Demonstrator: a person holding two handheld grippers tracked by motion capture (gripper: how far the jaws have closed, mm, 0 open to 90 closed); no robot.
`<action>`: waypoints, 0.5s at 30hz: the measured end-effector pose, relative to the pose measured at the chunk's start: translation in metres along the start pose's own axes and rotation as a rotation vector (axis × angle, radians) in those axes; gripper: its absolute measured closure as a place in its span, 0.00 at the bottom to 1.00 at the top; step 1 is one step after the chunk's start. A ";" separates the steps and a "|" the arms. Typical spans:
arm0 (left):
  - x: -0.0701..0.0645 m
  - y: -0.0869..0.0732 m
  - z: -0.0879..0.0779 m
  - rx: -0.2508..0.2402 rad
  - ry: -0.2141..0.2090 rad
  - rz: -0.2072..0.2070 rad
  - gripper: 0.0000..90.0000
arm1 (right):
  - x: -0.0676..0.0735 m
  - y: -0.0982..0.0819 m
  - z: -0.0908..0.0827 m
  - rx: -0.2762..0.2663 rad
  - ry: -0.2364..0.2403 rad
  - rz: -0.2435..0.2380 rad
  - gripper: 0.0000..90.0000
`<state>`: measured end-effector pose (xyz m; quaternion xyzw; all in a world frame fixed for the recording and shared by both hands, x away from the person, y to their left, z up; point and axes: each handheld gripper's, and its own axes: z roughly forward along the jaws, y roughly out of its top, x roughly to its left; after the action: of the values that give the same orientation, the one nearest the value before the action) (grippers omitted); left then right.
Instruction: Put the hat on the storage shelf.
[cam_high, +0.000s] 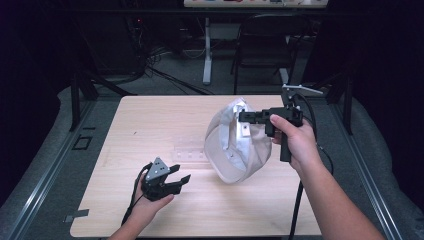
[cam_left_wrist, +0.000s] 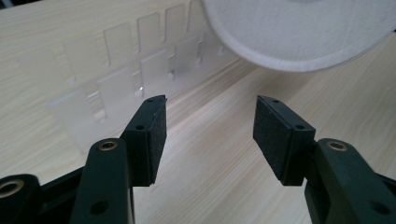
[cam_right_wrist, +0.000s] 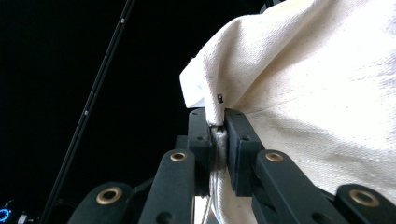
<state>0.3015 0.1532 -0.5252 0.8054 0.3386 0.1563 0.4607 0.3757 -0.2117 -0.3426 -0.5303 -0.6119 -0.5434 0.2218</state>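
Left gripper (cam_high: 181, 179): held low over the near-left part of the table, jaws spread wide with bare wood between the black pads (cam_left_wrist: 156, 135); nothing gripped, nothing touched.

Clear plastic organiser (cam_high: 190, 151): lying flat on the table just beyond the left gripper, a see-through strip of small square compartments (cam_left_wrist: 154, 67); each pocket seen from the left gripper view looking empty, contents otherwise too faint to tell.

Table (cam_high: 150, 125): pale wood, standing on a grey floor in a dark room.

Cream cloth cap (cam_high: 235, 145): lifted above the centre-right of the table, opening turned toward the left, hollow inside showing pale lining and a small tag; lower edge hanging just beyond the organiser's right end, rounded brim (cam_left_wrist: 299, 32) looming over the left gripper's view.

Right gripper (cam_high: 247, 116): raised at the right, pointing left, jaws clamped tight on a fold of the cap's fabric (cam_right_wrist: 218, 122) at its upper edge, cloth pinched flat between the pads.

Right hand (cam_high: 295, 142): wrapped around the gripper's handle, forearm entering from the lower right.
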 end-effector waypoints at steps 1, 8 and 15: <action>-0.001 0.002 0.001 -0.008 -0.009 0.008 0.50 | 0.000 0.000 0.000 0.000 0.000 0.000 0.91; -0.014 0.018 0.009 -0.029 -0.040 0.045 0.51 | 0.002 0.009 0.007 -0.015 -0.003 0.007 0.91; -0.027 0.032 0.017 -0.065 -0.067 0.053 0.50 | 0.001 0.016 0.016 -0.024 -0.013 0.018 0.91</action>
<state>0.3045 0.1123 -0.5050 0.8034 0.2964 0.1524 0.4934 0.3943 -0.1990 -0.3398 -0.5420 -0.6019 -0.5450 0.2165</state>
